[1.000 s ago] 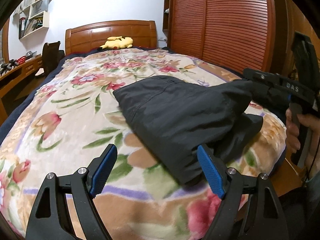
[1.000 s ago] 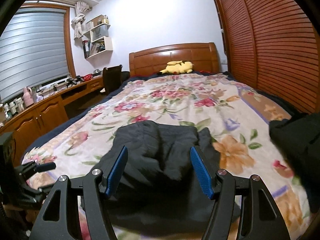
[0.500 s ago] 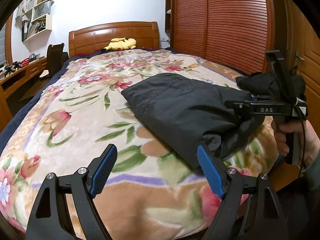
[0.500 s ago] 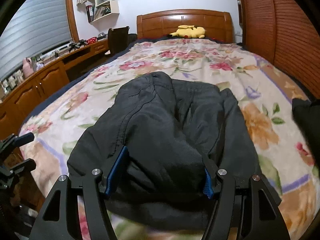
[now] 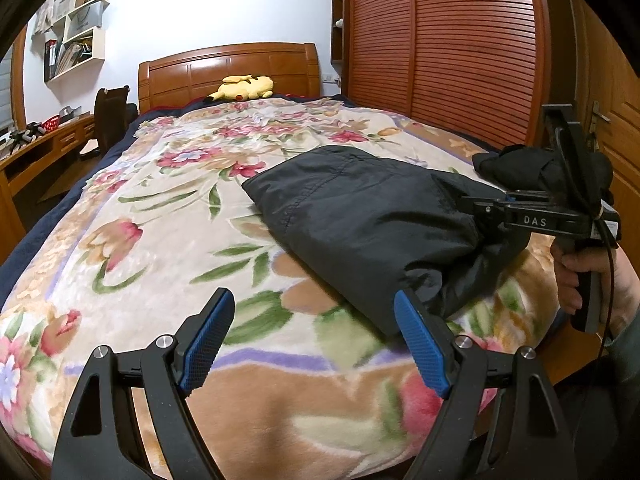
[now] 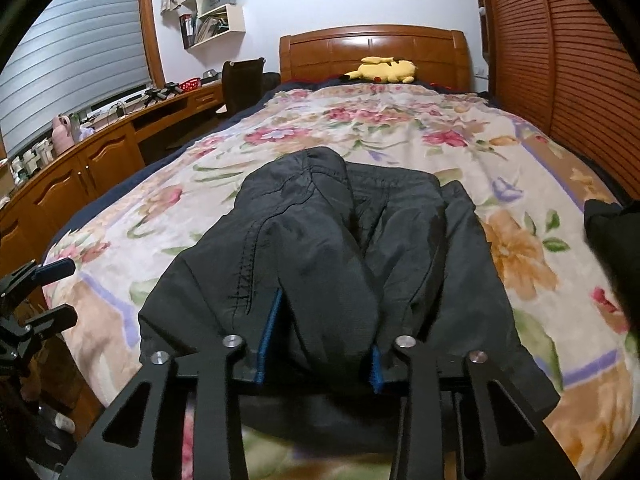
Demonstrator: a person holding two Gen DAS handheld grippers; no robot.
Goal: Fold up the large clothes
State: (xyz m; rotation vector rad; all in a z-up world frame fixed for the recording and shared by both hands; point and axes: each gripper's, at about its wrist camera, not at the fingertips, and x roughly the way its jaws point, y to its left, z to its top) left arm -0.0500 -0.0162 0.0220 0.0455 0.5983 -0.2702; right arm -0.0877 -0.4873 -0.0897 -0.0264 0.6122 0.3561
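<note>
Dark garment [image 6: 340, 248] is lying partly folded near the foot edge of the bed [image 5: 132, 208], towards its right side. Right gripper [image 6: 320, 360] is pinching a thick bunch of the near hem, its fingers [image 6: 267, 336] clamped on the cloth, probably for lifting this end over for the next fold. Left gripper [image 5: 316, 344] is hovering above the foot edge just beside the garment, fingers wide apart and holding nothing. Farther away, a yellow plush toy [image 5: 244, 87] is lying at the headboard.
</note>
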